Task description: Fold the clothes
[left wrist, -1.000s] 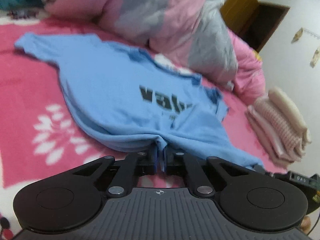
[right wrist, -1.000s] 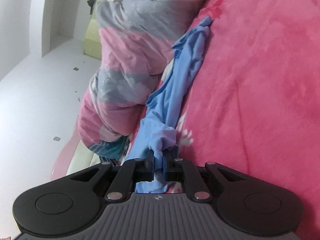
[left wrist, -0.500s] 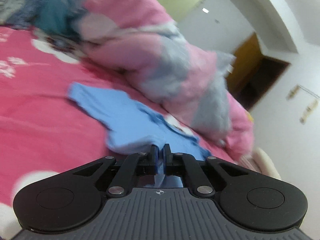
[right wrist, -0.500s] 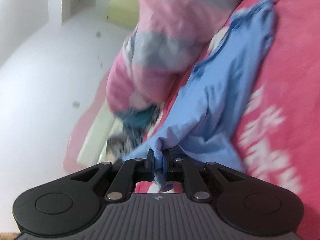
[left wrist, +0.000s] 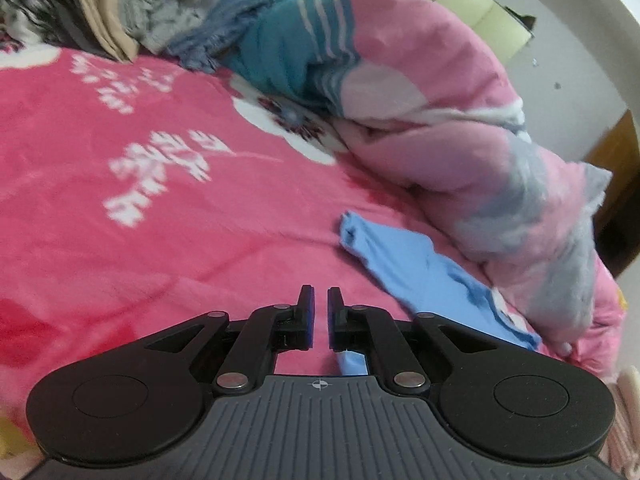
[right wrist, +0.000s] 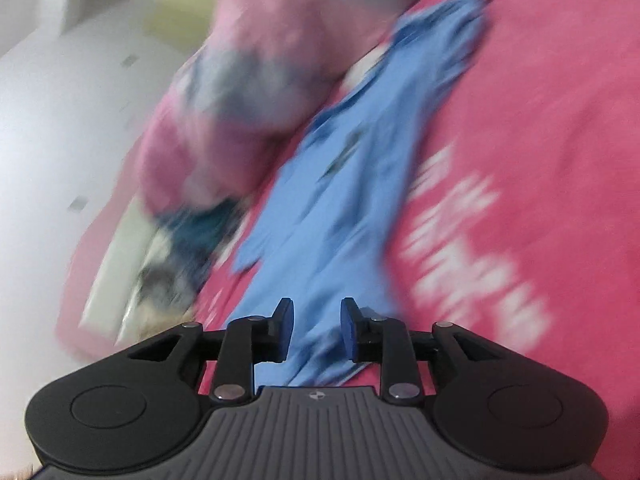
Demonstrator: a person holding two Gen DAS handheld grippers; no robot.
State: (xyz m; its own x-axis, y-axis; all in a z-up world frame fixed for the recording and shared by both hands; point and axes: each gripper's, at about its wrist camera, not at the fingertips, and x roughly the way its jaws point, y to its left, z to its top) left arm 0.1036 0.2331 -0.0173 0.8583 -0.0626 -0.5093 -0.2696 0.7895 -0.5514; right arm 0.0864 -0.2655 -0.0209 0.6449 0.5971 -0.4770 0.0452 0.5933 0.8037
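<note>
Now both grippers (left wrist: 319, 294) (right wrist: 316, 306) gape above the blue shirt's (right wrist: 360, 168) edge.

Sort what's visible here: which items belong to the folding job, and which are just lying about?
Job: blue T-shirt; left gripper; right gripper, both open.

Lying about: pink-grey quilt; teal striped garment; beige and grey clothes pile; pink blanket.

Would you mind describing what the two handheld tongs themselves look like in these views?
Both look alike. The left tongs and right tongs each have a dark grey ribbed body with a small crosshair mark, flanked by two rounded black lobes with circular recesses. Black linkage bars with silver rivets lead to black fingers faced with blue pads. No cables or sleeves show.
</note>
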